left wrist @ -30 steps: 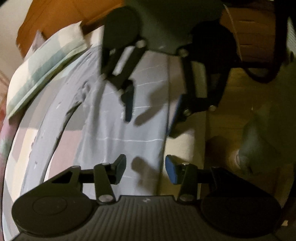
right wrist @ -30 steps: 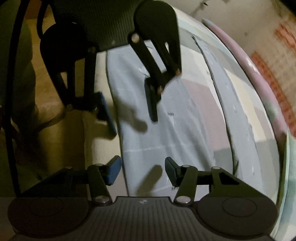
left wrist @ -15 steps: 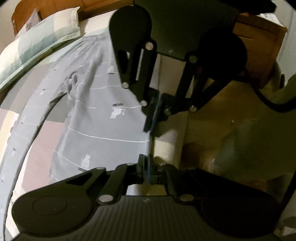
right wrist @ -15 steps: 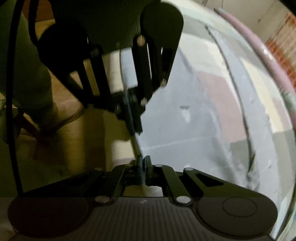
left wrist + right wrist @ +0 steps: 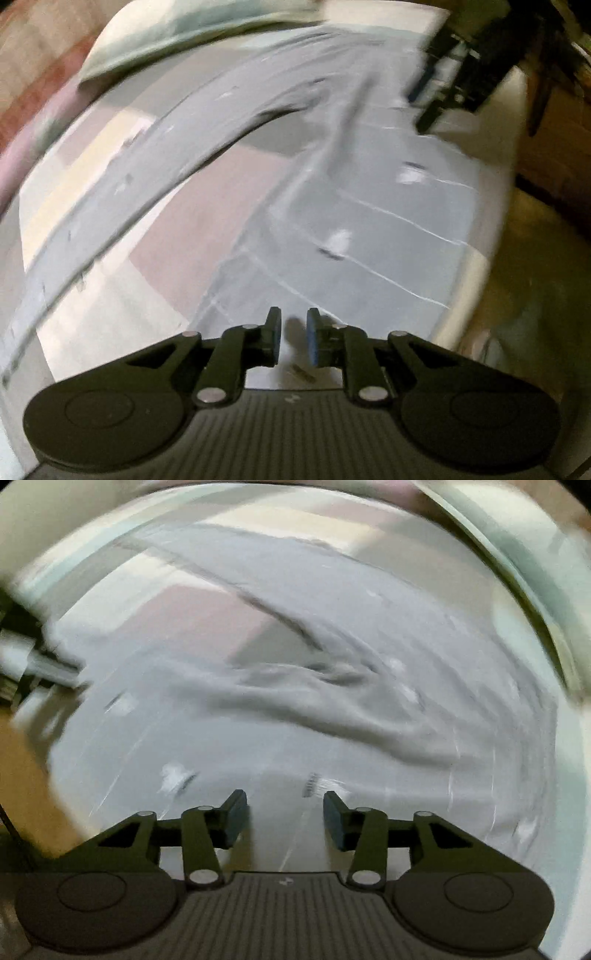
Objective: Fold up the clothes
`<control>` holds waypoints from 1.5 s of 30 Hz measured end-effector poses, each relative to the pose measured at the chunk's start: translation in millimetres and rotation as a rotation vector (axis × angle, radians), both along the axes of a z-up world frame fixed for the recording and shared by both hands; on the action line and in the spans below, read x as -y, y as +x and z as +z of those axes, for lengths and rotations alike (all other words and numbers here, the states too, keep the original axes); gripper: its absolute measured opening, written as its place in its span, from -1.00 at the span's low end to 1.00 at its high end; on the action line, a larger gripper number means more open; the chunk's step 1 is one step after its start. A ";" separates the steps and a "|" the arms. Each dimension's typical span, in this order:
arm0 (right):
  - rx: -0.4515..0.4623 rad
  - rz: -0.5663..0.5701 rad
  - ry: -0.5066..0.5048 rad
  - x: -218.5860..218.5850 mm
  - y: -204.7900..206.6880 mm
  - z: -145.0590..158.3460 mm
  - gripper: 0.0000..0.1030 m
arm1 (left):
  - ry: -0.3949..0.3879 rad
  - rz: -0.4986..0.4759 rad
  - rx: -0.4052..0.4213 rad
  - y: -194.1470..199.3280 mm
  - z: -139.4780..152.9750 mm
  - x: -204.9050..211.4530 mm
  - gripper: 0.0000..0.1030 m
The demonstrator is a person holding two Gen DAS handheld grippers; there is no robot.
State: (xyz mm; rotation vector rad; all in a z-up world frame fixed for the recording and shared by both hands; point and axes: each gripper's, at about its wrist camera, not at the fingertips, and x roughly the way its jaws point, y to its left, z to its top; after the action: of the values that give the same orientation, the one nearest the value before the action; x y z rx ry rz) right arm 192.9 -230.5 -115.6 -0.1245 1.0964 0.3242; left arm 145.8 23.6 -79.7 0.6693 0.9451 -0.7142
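Observation:
A grey long-sleeved shirt (image 5: pixel 369 206) with thin white stripes lies spread on the checked bed sheet (image 5: pixel 207 221), one sleeve (image 5: pixel 155 162) curving off to the left. My left gripper (image 5: pixel 293 325) hovers over the shirt's near edge; its jaws are opening, a narrow gap between them and nothing in it. In the right wrist view the shirt (image 5: pixel 295 709) shows a rumpled ridge across its middle. My right gripper (image 5: pixel 284 812) hangs above the cloth, jaws opening and empty. Each gripper appears blurred in the other's view: the right gripper (image 5: pixel 443 85), the left gripper (image 5: pixel 26 657).
A pale green and white pillow (image 5: pixel 177 33) lies at the head of the bed. The bed edge (image 5: pixel 476 280) drops to a dim floor (image 5: pixel 535 266) on the right, with wooden furniture (image 5: pixel 554 122) beyond. Both views are motion-blurred.
Half a second ago both grippers were shut on the shirt's edge by the side of the bed. Both have let go, parted their jaws, swung in over the shirt and rolled.

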 end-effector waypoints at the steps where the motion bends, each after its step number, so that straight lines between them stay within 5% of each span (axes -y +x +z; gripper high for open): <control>1: -0.018 -0.037 0.027 7.0 -0.1 -5.9 0.03 | -0.002 0.037 -0.029 5.4 -4.4 -2.3 -0.68; 5: -0.004 -0.083 0.031 33.6 -29.6 -6.8 0.09 | -0.007 0.117 -0.064 9.4 -6.0 -15.0 -0.45; 8: -0.074 -0.154 0.005 51.3 -49.1 -3.1 0.17 | -0.014 0.158 -0.109 17.2 3.6 -11.4 -0.49; 13: -0.027 -0.247 0.017 49.8 -31.8 13.7 0.18 | -0.211 0.159 -0.121 51.2 25.8 30.0 -0.47; 19: -0.009 -0.357 0.042 61.1 -9.7 -8.0 0.19 | -0.482 0.160 -0.323 103.5 14.4 97.8 -0.48; 25: 0.020 -0.336 0.028 60.3 -24.1 -9.5 0.29 | -0.408 0.244 -0.346 129.5 -18.0 120.2 -0.55; 29: 0.021 -0.354 0.026 66.6 -30.2 -9.2 0.31 | -0.382 0.225 -0.326 128.9 -7.7 119.1 -0.55; 34: 0.062 -0.387 0.023 71.3 -29.5 0.2 0.37 | -0.422 0.137 -0.303 119.4 7.2 132.0 -0.24; 36: 0.057 -0.395 0.007 75.7 -22.9 -5.2 0.38 | -0.366 0.135 -0.302 117.7 -4.3 139.4 -0.15; 38: 0.048 -0.385 -0.008 83.9 -25.7 -9.7 0.38 | -0.302 0.173 -0.286 118.6 -13.6 136.1 -0.41; 45: 0.012 -0.401 -0.048 102.3 -47.8 -8.3 0.50 | -0.370 0.156 -0.203 126.5 21.6 132.0 -0.25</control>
State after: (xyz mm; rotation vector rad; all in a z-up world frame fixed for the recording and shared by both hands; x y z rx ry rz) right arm 145.1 -332.8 -123.9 0.0521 1.0902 -0.0628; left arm 272.3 -108.4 -58.1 0.1973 1.0047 -0.8011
